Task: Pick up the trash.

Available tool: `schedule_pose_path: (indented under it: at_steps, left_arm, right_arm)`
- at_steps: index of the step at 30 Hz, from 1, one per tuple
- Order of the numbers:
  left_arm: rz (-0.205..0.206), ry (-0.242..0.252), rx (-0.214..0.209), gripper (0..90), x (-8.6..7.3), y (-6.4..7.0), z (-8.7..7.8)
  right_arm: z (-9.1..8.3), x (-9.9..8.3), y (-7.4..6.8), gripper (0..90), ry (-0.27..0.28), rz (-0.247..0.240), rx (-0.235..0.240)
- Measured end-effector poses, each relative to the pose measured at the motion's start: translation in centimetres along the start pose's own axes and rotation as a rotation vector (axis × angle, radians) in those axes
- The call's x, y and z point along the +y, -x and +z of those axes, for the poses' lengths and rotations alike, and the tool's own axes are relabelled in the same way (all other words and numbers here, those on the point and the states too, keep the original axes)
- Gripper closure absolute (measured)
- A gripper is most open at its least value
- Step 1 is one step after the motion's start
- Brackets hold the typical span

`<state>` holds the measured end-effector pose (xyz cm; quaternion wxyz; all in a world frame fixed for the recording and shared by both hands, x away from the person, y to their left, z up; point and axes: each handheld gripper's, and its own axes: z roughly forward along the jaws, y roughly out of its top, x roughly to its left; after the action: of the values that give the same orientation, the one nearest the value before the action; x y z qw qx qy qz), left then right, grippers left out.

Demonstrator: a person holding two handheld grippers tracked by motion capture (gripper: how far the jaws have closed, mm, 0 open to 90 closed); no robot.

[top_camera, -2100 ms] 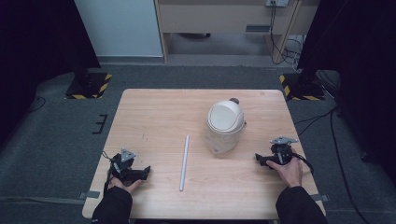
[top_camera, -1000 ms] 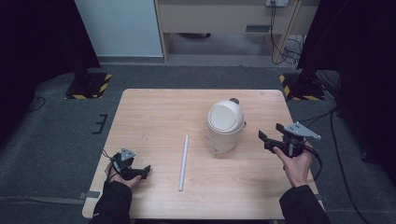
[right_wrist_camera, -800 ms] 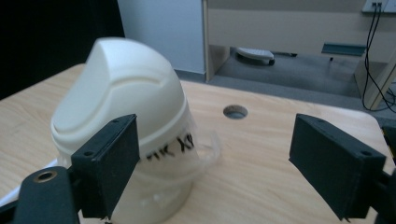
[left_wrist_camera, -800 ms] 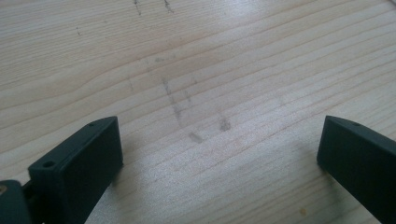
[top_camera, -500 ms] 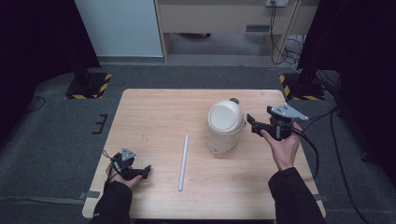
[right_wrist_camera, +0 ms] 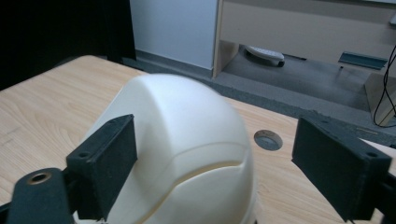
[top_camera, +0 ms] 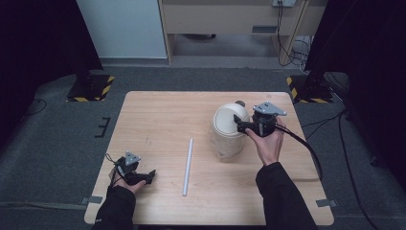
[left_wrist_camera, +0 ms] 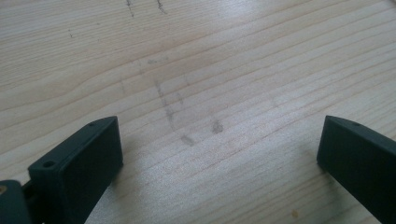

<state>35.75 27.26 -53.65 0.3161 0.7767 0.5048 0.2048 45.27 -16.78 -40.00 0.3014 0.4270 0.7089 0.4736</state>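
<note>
At the near edge of the table (top_camera: 158, 110), around 7 o'clock, the left hand-held gripper (top_camera: 149, 176) rests on the wood with its jaws spread wide and nothing between them; the left gripper view shows bare, faintly scuffed wood grain between its two black jaws. Just past it, toward the middle of the table, a thin white tube (top_camera: 187, 166) lies flat, running roughly from 6 to 12 o'clock. Farther on, at about 2 o'clock from the table's centre, stands a white jug (top_camera: 225, 130) with a domed lid. The right hand-held gripper (top_camera: 237, 123) is held beside the jug's top at its 3 o'clock side, jaws released and wide, straddling the lid (right_wrist_camera: 187, 140) without clearly touching it.
</note>
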Motion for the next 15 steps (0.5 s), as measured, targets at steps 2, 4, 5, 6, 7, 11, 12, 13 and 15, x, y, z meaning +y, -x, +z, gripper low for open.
schedule_pose_path:
  at_steps: [2,4,5,6,7,11,12,13,15]
  left_arm:
    - [0.002,0.0,-0.002,0.0,0.0,0.0,0.0]
    - [0.002,0.0,-0.002,0.0,0.0,0.0,0.0]
    - [0.003,0.0,-0.003,0.0,0.0,0.0,0.0]
    - [0.003,0.0,-0.003,0.0,0.0,0.0,0.0]
    - [0.002,0.0,-0.003,0.0,0.0,0.0,0.0]
    - [0.003,0.0,-0.003,0.0,0.0,0.0,0.0]
    - [0.003,0.0,-0.002,0.0,0.0,0.0,0.0]
    - [0.003,0.0,-0.002,0.0,0.0,0.0,0.0]
    - [0.003,-0.001,-0.002,0.0,0.0,0.0,0.0]
  right_arm:
    - [0.4,-0.3,-0.5,11.4,0.005,0.007,0.003]
    - [0.5,-0.4,-0.7,11.6,0.005,0.001,0.001]
    - [0.6,-0.8,-0.9,12.4,-0.016,-0.026,-0.011]
    - [0.7,-1.0,-1.0,12.5,-0.023,-0.033,-0.014]
    - [0.7,-1.0,-1.0,12.5,-0.023,-0.033,-0.014]
    - [1.0,-2.0,-0.9,12.7,-0.042,-0.019,-0.011]
    - [1.0,-2.2,-0.9,12.5,-0.053,-0.019,-0.016]
    - [1.1,-2.3,-0.9,12.4,-0.059,-0.025,-0.018]
    - [1.3,-2.6,-0.8,11.9,-0.064,-0.017,-0.015]
